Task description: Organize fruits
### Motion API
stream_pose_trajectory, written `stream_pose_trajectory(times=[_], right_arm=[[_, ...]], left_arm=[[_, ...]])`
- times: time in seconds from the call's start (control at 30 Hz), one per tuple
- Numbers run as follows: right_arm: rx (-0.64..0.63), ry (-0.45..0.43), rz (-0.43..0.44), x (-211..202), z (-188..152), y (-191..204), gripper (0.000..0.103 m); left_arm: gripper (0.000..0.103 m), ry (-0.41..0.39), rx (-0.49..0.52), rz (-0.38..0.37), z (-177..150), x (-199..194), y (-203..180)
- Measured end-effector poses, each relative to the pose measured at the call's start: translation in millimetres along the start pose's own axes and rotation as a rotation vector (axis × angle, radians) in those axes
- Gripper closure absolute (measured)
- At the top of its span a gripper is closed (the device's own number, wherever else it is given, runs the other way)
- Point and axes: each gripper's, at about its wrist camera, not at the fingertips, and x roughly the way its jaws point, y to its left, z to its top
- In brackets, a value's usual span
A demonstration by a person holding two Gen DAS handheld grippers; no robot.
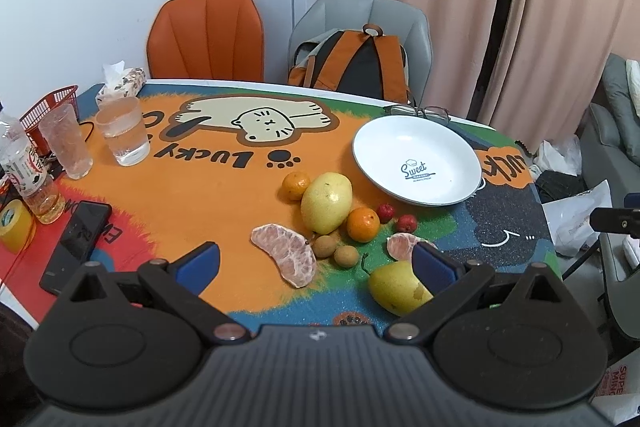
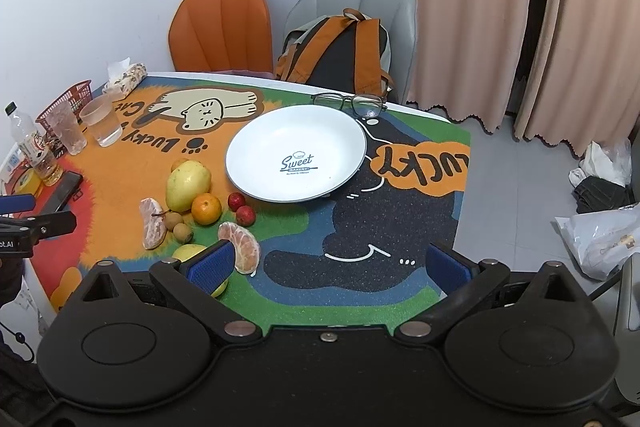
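An empty white plate (image 1: 416,163) (image 2: 296,159) marked "Sweet" sits on the colourful table mat. Left of it lie the fruits: a big yellow mango (image 1: 326,203) (image 2: 187,185), two small oranges (image 1: 363,224) (image 1: 295,185), two small red fruits (image 1: 385,212) (image 2: 245,215), two brown longans (image 1: 346,255), two peeled pomelo segments (image 1: 288,254) (image 2: 242,247) and a yellow pear (image 1: 396,287). My left gripper (image 1: 316,263) is open above the near fruits. My right gripper (image 2: 332,265) is open over the mat, in front of the plate, empty.
Glasses of water (image 1: 122,131), a bottle (image 1: 28,179), a red basket (image 1: 50,109), tape roll (image 1: 14,227) and a phone (image 1: 76,247) stand at the table's left. Spectacles (image 2: 350,103) lie behind the plate. Two chairs and a backpack (image 1: 352,63) stand behind the table.
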Motion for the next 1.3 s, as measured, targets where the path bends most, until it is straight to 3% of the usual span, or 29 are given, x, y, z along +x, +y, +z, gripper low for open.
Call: stream_pose_trajectory(times=[1.3], right_arm=[[0.02, 0.004, 0.003, 0.9, -0.2, -1.7, 0.0]], left_arm=[[0.002, 0.025, 0.005, -0.008, -1.6, 6.1, 0.4]])
